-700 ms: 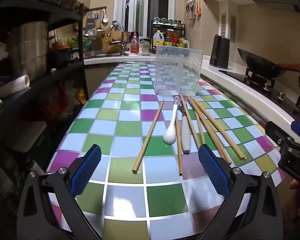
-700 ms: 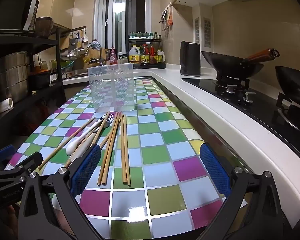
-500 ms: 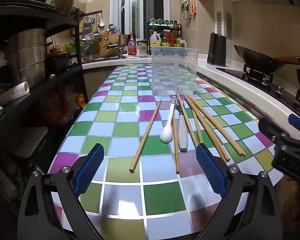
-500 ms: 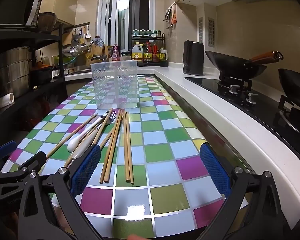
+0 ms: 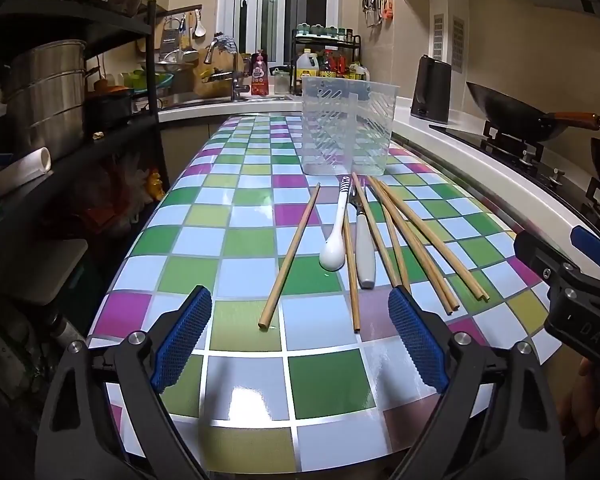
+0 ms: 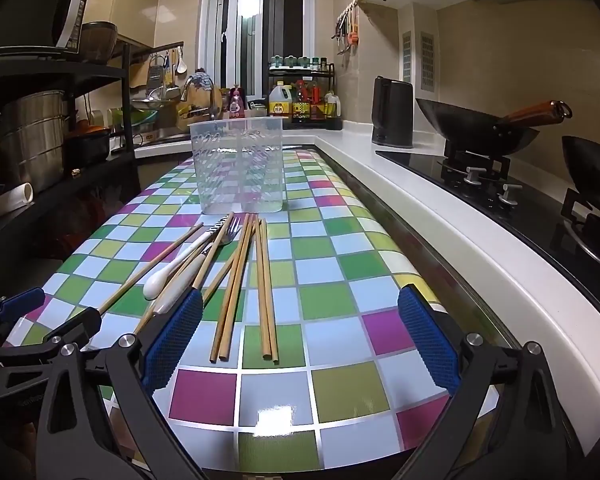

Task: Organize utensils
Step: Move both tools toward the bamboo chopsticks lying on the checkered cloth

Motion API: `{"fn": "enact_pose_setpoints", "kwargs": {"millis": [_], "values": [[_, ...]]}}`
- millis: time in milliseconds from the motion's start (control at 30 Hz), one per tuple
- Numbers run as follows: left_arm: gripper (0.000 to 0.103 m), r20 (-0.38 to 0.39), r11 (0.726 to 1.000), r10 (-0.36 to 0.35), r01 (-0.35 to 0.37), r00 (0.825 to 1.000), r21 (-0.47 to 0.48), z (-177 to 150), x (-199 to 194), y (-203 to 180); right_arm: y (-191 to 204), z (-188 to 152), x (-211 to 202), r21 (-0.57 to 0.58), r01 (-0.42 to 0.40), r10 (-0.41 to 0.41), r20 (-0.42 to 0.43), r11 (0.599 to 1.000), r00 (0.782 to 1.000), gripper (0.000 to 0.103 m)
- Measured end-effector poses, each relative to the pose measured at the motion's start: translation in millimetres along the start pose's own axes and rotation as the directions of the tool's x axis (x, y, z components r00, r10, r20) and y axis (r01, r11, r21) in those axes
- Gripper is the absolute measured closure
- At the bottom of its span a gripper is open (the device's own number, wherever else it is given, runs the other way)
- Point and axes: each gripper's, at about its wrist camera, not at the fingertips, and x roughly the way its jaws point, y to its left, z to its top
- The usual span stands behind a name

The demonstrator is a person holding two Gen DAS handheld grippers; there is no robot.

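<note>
Both the left gripper [image 5: 300, 340] and the right gripper [image 6: 298, 340] are held wide open and empty above the checkered table [image 6: 340, 300]; the chopsticks [image 6: 266, 288], white spoon [image 5: 334, 254] and fork [image 5: 364, 248] are crowded just before the empty clear holder [image 6: 240, 164]; overlapping sticks may be scattered, rolled away, or grasped two at once.

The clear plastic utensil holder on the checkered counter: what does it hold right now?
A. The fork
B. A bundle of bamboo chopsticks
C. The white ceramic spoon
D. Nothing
D: the clear plastic utensil holder stands empty, while the white ceramic spoon, bamboo chopsticks and fork all lie on the counter before it.
</note>
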Motion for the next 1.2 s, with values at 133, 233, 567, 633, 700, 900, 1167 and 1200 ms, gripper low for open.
{"fn": "enact_pose_setpoints", "kwargs": {"millis": [133, 233, 567, 633, 700, 900, 1167, 1200], "values": [[0.015, -0.005, 1.0, -0.013, 0.013, 1.0, 0.004, 0.9, 0.6, -3.7, -0.4, -0.4, 1.6, 0.017, -0.016, 0.016, -0.016, 1.0, 1.0, 0.01], [0.017, -0.013, 1.0, -0.027, 0.027, 1.0, 0.004, 0.3, 2.0, -4.6, 1.3, 0.0, 3.4, 0.006, -0.007, 0.008, -0.033, 1.0, 0.999, 0.01], [0.02, -0.018, 0.999, -0.04, 0.04, 0.999, 0.003, 0.1, 2.3, -5.3, -4.0, -0.1, 10.7, 0.012, 0.011, -0.01, -0.084, 1.0, 0.996, 0.013], [0.02, -0.018, 0.999, -0.039, 0.039, 0.999, 0.0, 0.3, 2.5, -4.7, -3.6, -0.2, 11.1, 0.007, 0.011, -0.011, -0.087, 1.0, 0.996, 0.017], [0.02, -0.019, 0.999, -0.038, 0.038, 0.999, 0.001, 0.5, 2.6, -4.8, -2.4, -0.3, 10.9, 0.001, 0.013, -0.013, -0.086, 1.0, 0.996, 0.019], [0.02, -0.016, 0.999, -0.041, 0.041, 0.999, 0.0, 1.7, 1.6, -2.8, -0.8, -0.9, 10.8, -0.003, 0.001, -0.001, -0.092, 1.0, 0.996, 0.024], [0.02, -0.012, 0.999, -0.036, 0.036, 0.999, -0.005, 1.7, 2.1, -3.1, -2.0, -2.0, 12.5, 0.001, 0.008, -0.008, -0.105, 1.0, 0.994, 0.026], [0.02, -0.009, 0.999, -0.034, 0.034, 0.999, -0.006, 1.9, 1.9, -3.4, -1.9, -1.9, 12.6, 0.0, 0.009, -0.009, -0.105, 1.0, 0.994, 0.026]]}}
